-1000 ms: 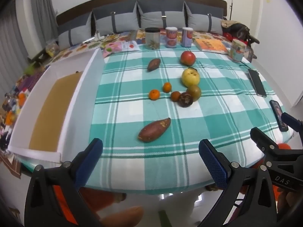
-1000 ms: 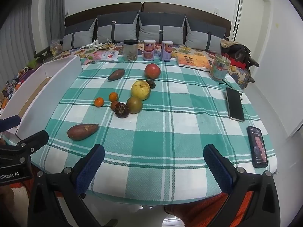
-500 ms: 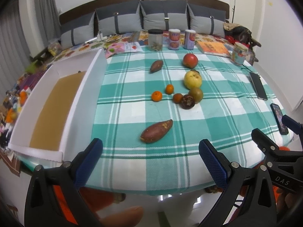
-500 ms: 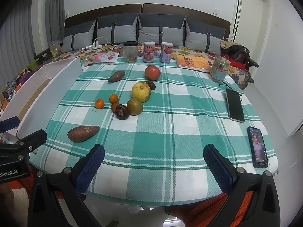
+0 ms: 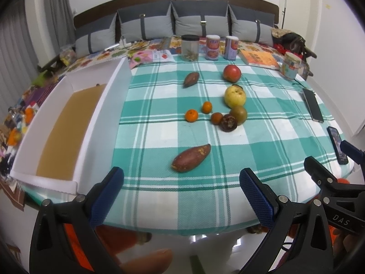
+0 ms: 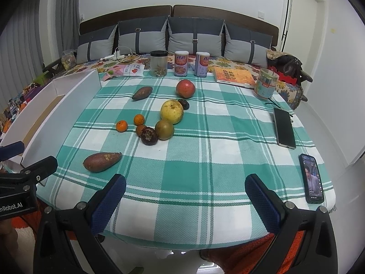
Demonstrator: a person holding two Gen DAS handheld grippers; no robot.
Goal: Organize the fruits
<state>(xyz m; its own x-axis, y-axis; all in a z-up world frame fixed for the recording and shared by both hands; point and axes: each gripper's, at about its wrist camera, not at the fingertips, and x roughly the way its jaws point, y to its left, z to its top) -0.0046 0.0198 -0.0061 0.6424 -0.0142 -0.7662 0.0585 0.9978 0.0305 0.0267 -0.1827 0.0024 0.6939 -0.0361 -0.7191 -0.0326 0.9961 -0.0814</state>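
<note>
1. The left claw (image 5: pixel 181 190) is released, jaws wide and empty, at the near edge of the bench (image 5: pixel 262 153).
2. The right claw (image 6: pixel 185 196) is likewise spread and empty.
3. A sweet potato (image 5: pixel 191 158) lies just ahead of the left claw; the fruit cluster (image 6: pixel 159 123) lies farther ahead.
4. A white box (image 5: pixel 57 123) sits to the left claw's left.

The right gripper (image 5: pixel 328 159) body reads "DAS" in the left wrist view; the left gripper (image 6: pixel 29 157) body reads "nRobot.AI", its start cut off, in the right wrist view.
</note>
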